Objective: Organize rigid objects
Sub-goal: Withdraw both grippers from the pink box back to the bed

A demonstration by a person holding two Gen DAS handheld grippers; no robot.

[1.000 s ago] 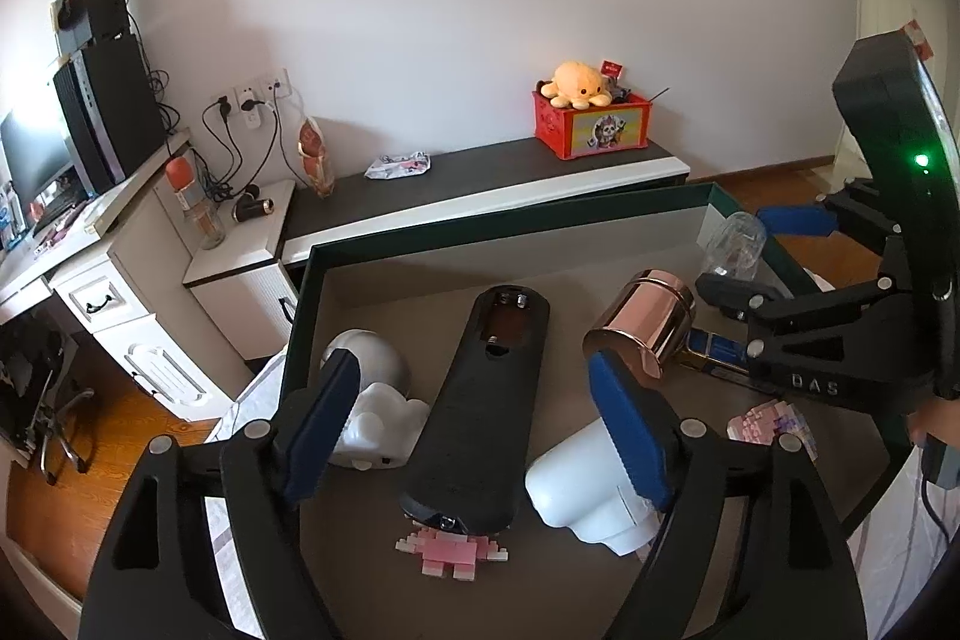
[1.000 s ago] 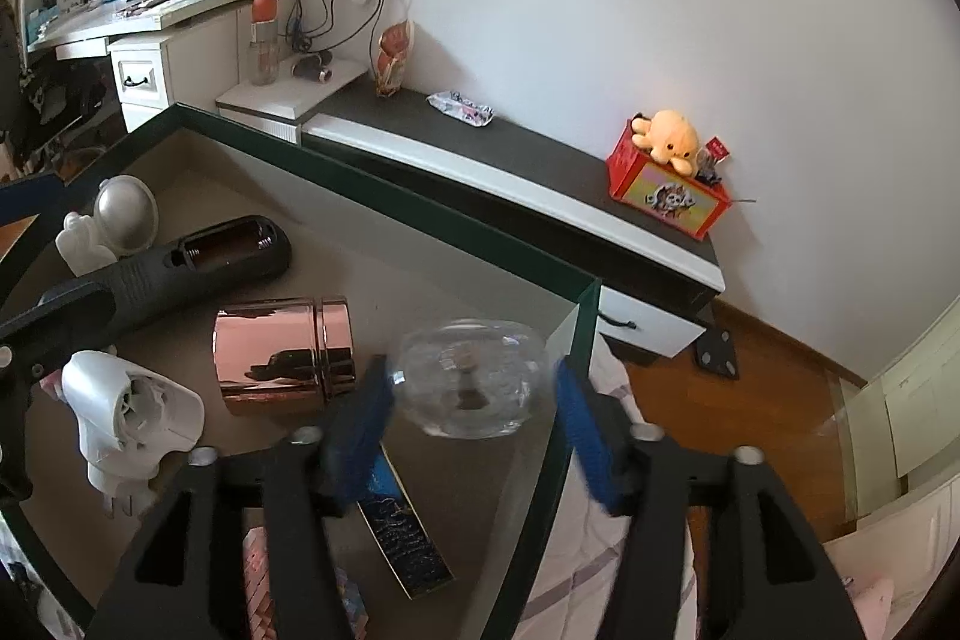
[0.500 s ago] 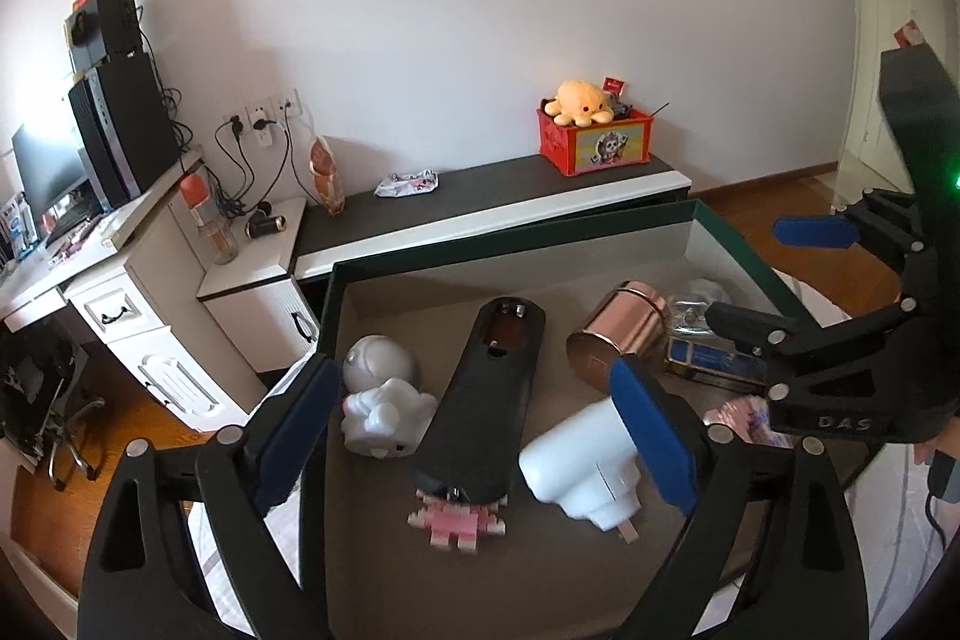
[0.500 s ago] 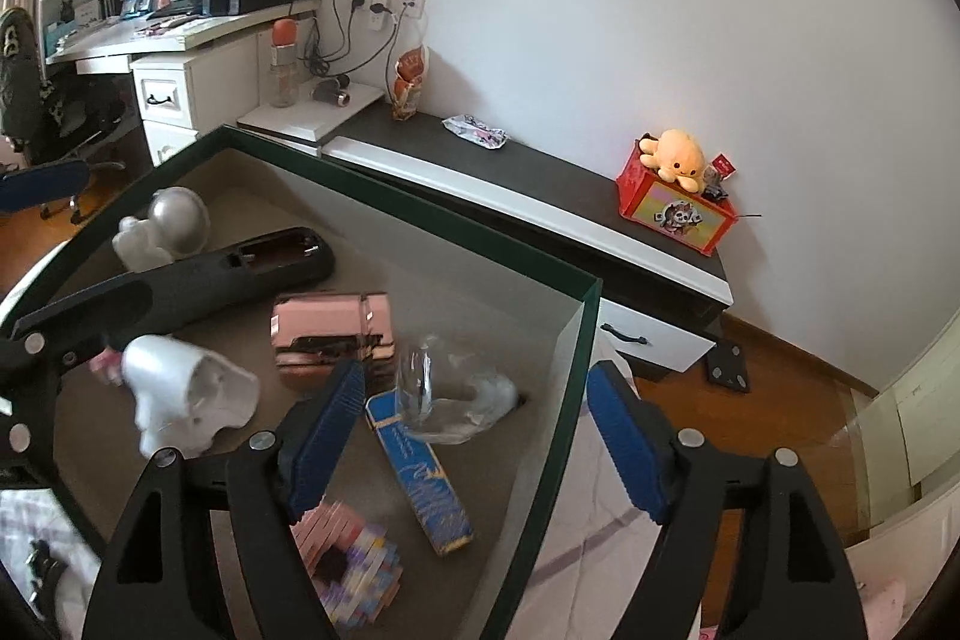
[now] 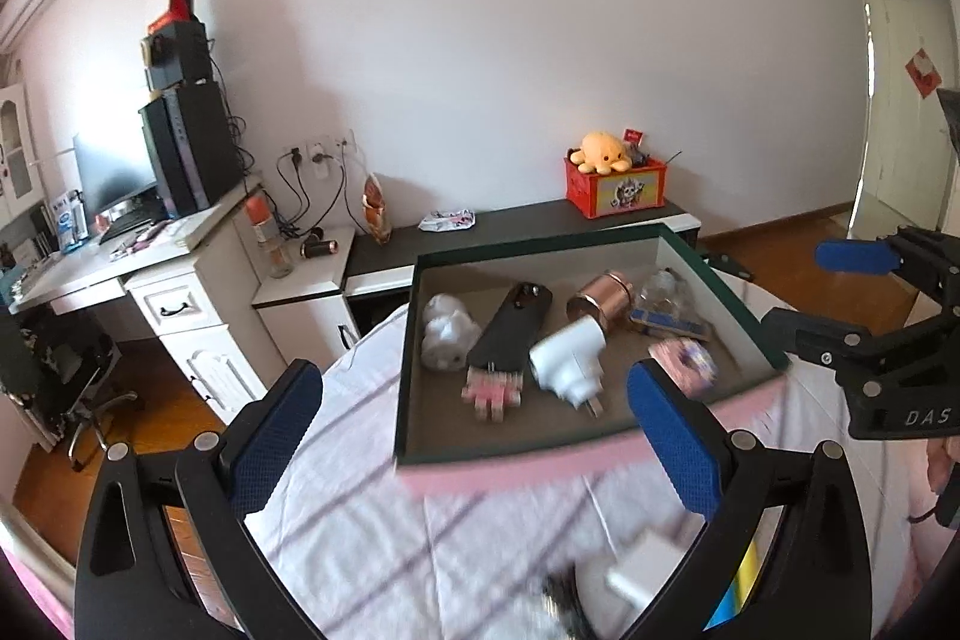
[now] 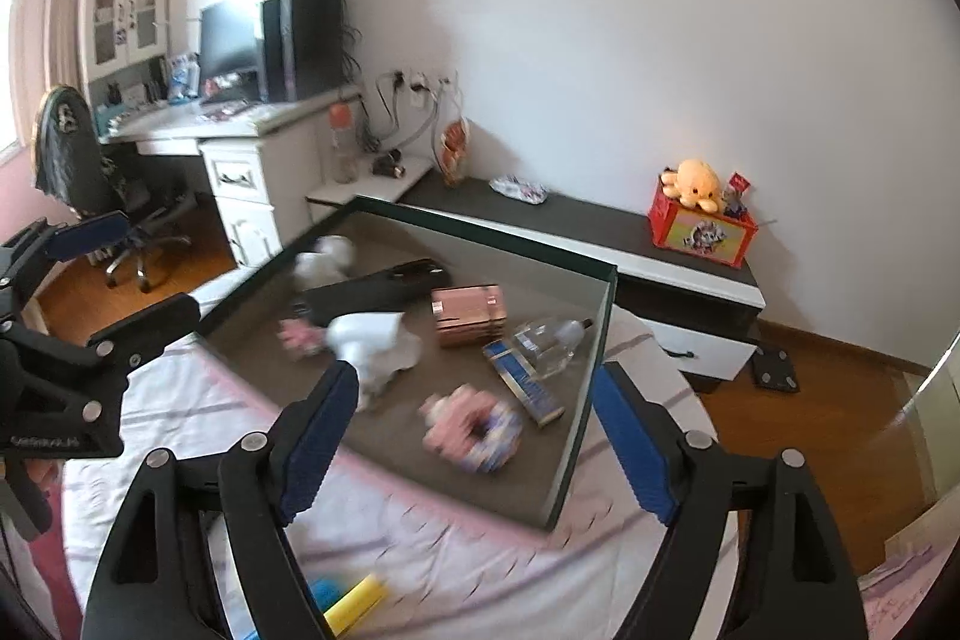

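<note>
Blue-padded jaws of the left gripper (image 5: 474, 436) stand wide apart with nothing between the pads; they have just been opening. Ahead of them, on a bed covered by a white sheet with pink edging (image 5: 372, 508), lies a dark green tray (image 5: 403, 340). Inside it, from the left jaw's side to the right jaw's side: a white figurine (image 5: 447, 337), a long black case (image 5: 510, 334), a pink block figure (image 5: 492, 394) at the case's near end, a white plug adapter (image 5: 570, 361), a copper-coloured tin (image 5: 600, 295) lying on its side, a clear glass bottle (image 5: 663, 289), a flat blue box (image 5: 669, 322) and a pink-and-purple block piece (image 5: 684, 361). The right gripper (image 6: 471, 436) likewise holds nothing, its jaws spread and just opened further, the tray's near right corner lying ahead between them. Each gripper shows at the edge of the other's view. Beyond the tray, a low dark cabinet (image 5: 528, 220) carries a red box (image 5: 615, 187) topped by an orange plush toy (image 5: 603, 151).
</note>
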